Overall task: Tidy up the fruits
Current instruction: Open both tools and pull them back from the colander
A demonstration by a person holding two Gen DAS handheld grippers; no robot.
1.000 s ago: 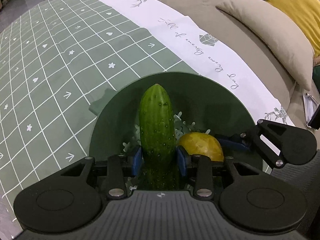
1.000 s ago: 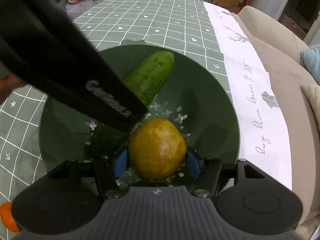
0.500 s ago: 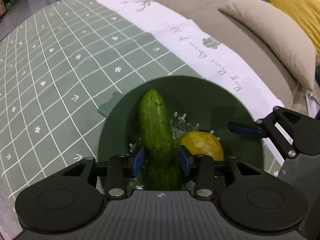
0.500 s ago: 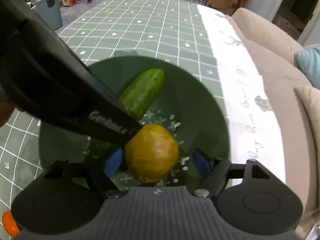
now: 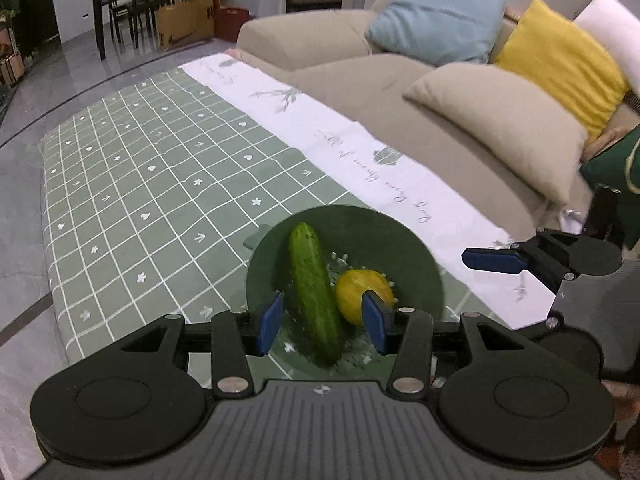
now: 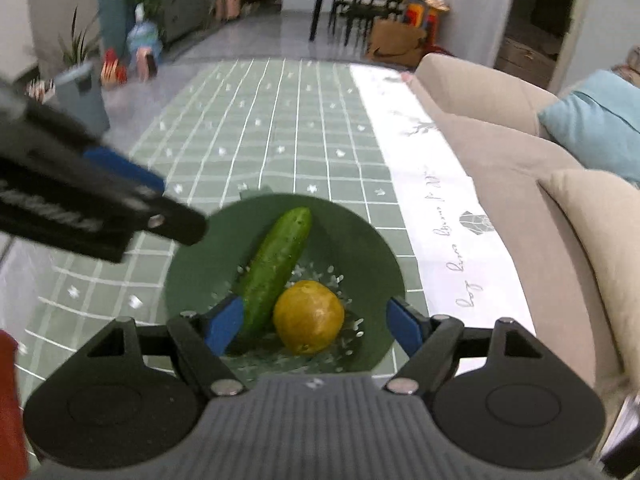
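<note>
Cucumber [image 5: 314, 292] and yellow fruit [image 6: 309, 317] lie touching in the green bowl [image 5: 416, 264] on the tabletop [image 5: 140, 184]. Your left hand-held gripper [image 5: 322, 322] and right hand-held gripper [image 6: 314, 324], jaws just opening, hold nothing; a low pad could tip the bowl.

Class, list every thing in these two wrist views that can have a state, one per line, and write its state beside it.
cucumber: lying in the bowl, released
yellow citrus fruit: resting in the bowl beside the cucumber, released
green bowl: upright on the tablecloth, holding both
left gripper: open, jaws just opening, holding nothing
right gripper: open, jaws just opening, holding nothing
tablecloth: spread flat
</note>
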